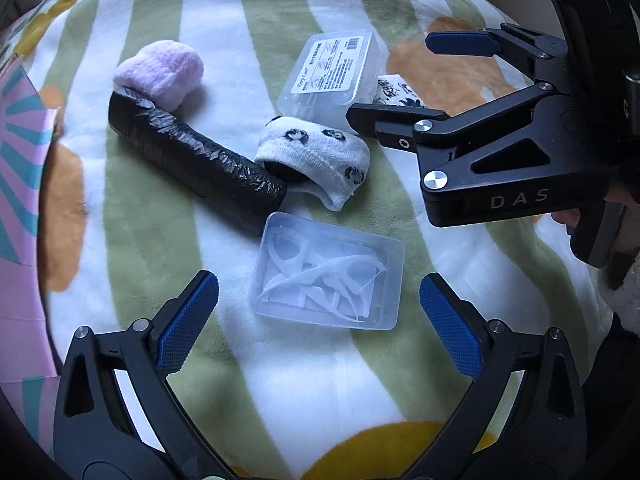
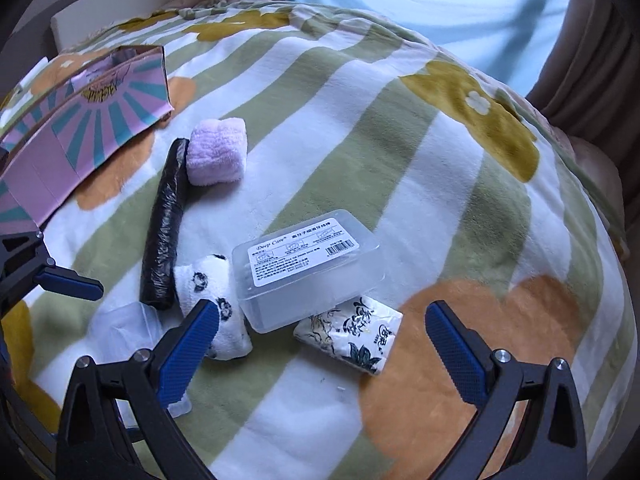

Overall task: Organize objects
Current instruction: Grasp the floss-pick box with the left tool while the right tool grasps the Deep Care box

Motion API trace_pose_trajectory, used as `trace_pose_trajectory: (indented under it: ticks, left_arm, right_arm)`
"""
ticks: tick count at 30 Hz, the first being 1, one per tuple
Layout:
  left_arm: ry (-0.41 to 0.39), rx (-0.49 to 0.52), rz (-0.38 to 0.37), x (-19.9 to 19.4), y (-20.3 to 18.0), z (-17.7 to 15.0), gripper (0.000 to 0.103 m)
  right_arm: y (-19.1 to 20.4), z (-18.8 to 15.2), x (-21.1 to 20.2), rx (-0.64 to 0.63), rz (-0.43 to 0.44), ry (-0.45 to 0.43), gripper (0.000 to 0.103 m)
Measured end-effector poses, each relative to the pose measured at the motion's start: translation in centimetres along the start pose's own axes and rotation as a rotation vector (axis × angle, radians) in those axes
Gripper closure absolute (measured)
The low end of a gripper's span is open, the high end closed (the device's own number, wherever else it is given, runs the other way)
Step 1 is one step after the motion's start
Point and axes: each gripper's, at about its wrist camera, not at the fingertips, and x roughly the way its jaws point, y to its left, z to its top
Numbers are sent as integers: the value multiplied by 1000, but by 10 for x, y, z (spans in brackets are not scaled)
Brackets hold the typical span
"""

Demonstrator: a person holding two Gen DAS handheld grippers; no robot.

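Observation:
On the striped blanket lie a clear box of floss picks (image 1: 326, 272), a black roll of bags (image 1: 196, 158) (image 2: 164, 226), a pink rolled towel (image 1: 160, 72) (image 2: 216, 152), a white panda sock (image 1: 316, 156) (image 2: 212, 300), a labelled clear box (image 1: 332, 76) (image 2: 308, 268) and a printed tissue pack (image 2: 350, 332) (image 1: 396, 92). My left gripper (image 1: 318, 324) is open, just short of the floss-pick box. My right gripper (image 2: 320, 346) (image 1: 396, 80) is open above the tissue pack and labelled box, empty.
A pink and teal cardboard box (image 2: 80, 120) (image 1: 20, 184) stands open at the left. The blanket (image 2: 400, 140) covers a bed that falls away at the right toward brown curtains (image 2: 592, 64). A hand (image 1: 568, 216) holds the right gripper.

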Motion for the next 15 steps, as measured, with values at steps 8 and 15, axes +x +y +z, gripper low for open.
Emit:
trace_pose_trajectory:
  ticks: [8, 15]
  left_arm:
    - [4, -3, 7, 13, -1, 0, 10]
    - [10, 24, 3, 19, -8, 1, 21]
  right_arm:
    - [-3, 6, 27, -116, 28, -1, 0]
    - [0, 21, 44, -198, 76, 5, 8]
